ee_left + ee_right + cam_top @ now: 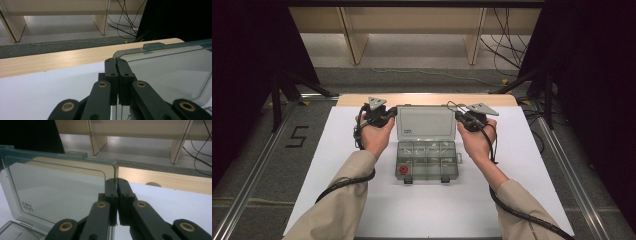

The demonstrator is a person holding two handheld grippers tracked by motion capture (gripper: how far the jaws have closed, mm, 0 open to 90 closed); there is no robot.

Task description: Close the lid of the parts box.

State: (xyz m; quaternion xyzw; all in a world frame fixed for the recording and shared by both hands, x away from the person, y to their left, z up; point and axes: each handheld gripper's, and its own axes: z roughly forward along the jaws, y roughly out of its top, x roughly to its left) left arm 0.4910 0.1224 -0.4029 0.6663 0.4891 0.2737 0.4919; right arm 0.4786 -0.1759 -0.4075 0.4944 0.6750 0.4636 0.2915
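Two grippers clamp the raised lid [426, 122] of a clear plastic compartment box [427, 161] at mid-tabletop [377, 210]. Lid stands nearly upright, with a small printed label in a lower corner, too small to read. Left gripper [116, 61] fingers pinch the lid's left edge; right gripper [116, 180] fingers pinch its right edge. Red round part [403, 170] sits in the box's front-left compartment.

A clear plastic box [427, 160] sits on the white table [342, 150], open, its tray split into small compartments; a red round piece [403, 170] lies in the near left one. Its lid [426, 122] stands raised at the tray's far edge, each side edge pinched by closed jaws
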